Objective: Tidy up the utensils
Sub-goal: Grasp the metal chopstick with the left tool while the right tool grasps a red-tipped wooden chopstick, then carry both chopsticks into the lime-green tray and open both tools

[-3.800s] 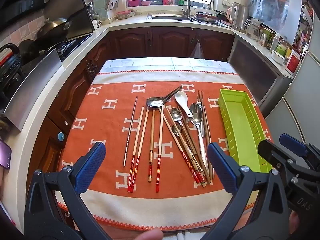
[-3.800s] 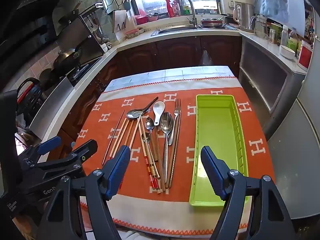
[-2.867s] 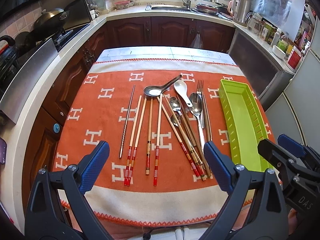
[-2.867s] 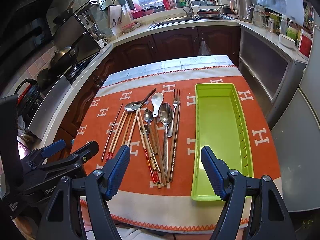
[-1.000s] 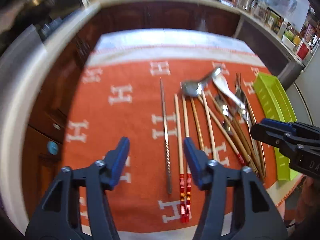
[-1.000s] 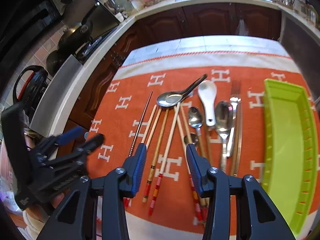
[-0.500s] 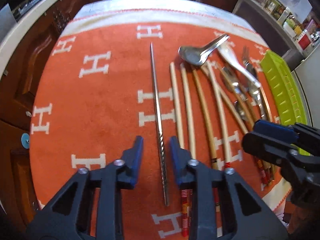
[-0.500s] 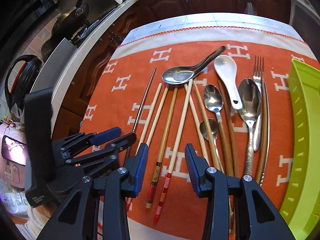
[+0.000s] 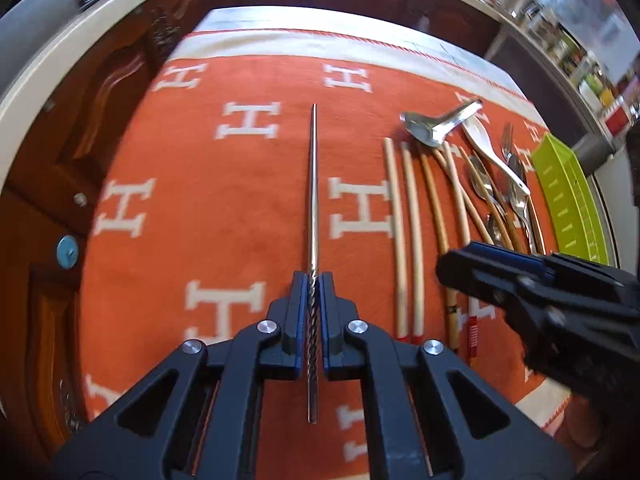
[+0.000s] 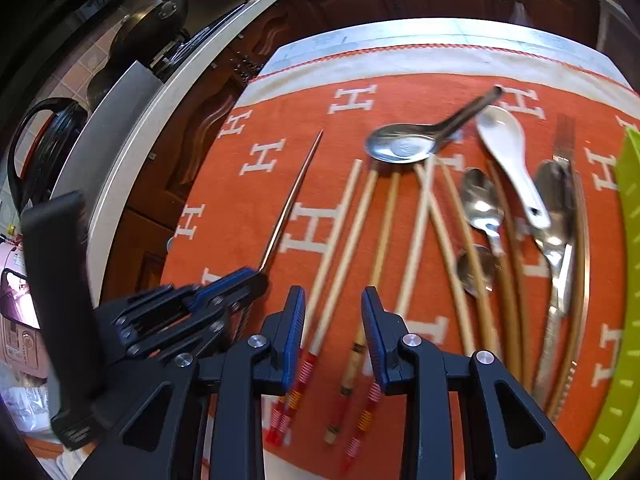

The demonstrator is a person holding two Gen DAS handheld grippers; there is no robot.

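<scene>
**Mia:** Where is the metal chopstick (image 9: 314,200)?

**Ben:** It lies on the orange cloth (image 9: 224,216) that covers the desk. It is on the side of the wooden chopsticks (image 9: 404,240) away from the green tray (image 9: 576,200), a little apart from them.

**Mia:** What does the left tool (image 9: 313,304) do?

**Ben:** Its two blue pads are squeezed tight on the twisty end of the metal chopstick. The pointy end sticks out far past the pads.

**Mia:** Is the chopstick up in the air?

**Ben:** I cannot tell. It looks very close to the cloth.

**Mia:** And the right tool (image 10: 332,336)?

**Ben:** It is just beside the left one, over the wooden chopsticks. Its jaws are closing, but there is a gap between them. Some wooden chopsticks show in the gap, down on the cloth. The pads do not press on them.

**Mia:** What else is near the wooden chopsticks?

**Ben:** A big metal spoon (image 10: 404,146) sits at their far tips. A white spoon (image 10: 508,152), small spoons (image 10: 480,204) and a fork (image 10: 564,140) lie between the wooden chopsticks and the green tray.

**Mia:** Is anything in the tray?

**Ben:** I only see its edge, so I cannot tell.
</scene>
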